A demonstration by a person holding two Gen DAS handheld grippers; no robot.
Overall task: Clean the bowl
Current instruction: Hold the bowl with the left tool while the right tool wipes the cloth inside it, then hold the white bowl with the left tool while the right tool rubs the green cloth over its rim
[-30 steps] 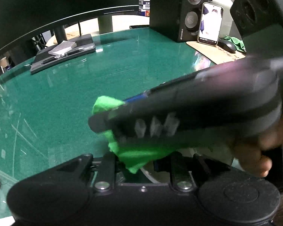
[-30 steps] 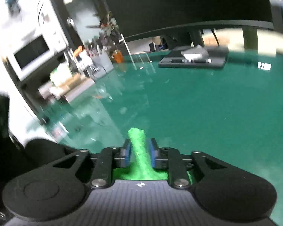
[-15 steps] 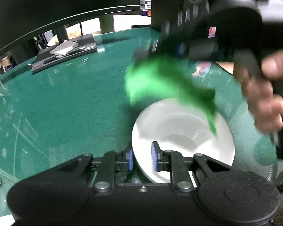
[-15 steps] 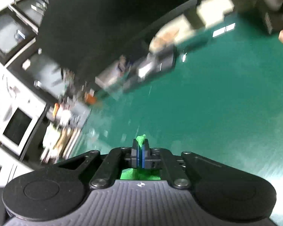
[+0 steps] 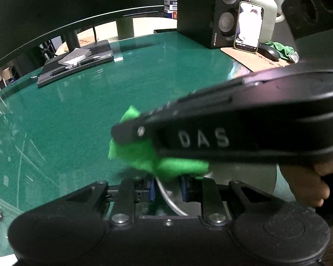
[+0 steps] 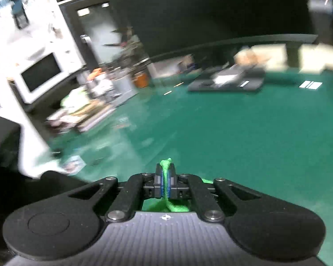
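A white bowl (image 5: 244,175) rests on the green table, its near rim (image 5: 166,197) between the blue pads of my left gripper (image 5: 167,188), whose jaws are opening slightly while still holding the rim. My right gripper (image 5: 124,133) lies across the bowl from the right and hides most of it. A bright green cloth (image 5: 144,159) is bunched under the right gripper's tip, over the bowl's left rim. In the right wrist view the right gripper (image 6: 165,177) is shut on a thin fold of the green cloth (image 6: 165,164). A person's hand (image 5: 304,184) holds the right gripper.
At the back left, a black monitor base (image 5: 77,64) carries a notepad and pen. A black speaker (image 5: 211,11), a lit phone (image 5: 248,26), a mouse (image 5: 268,52), a white jug (image 5: 266,4) and another green cloth (image 5: 282,48) stand back right. Bare green tabletop (image 5: 66,128) spreads left.
Half a second ago the right gripper was raised with the cloth hanging over the uncovered bowl. Now it is back down across the bowl, its jaws pinched tighter on the cloth. The left gripper stayed put.
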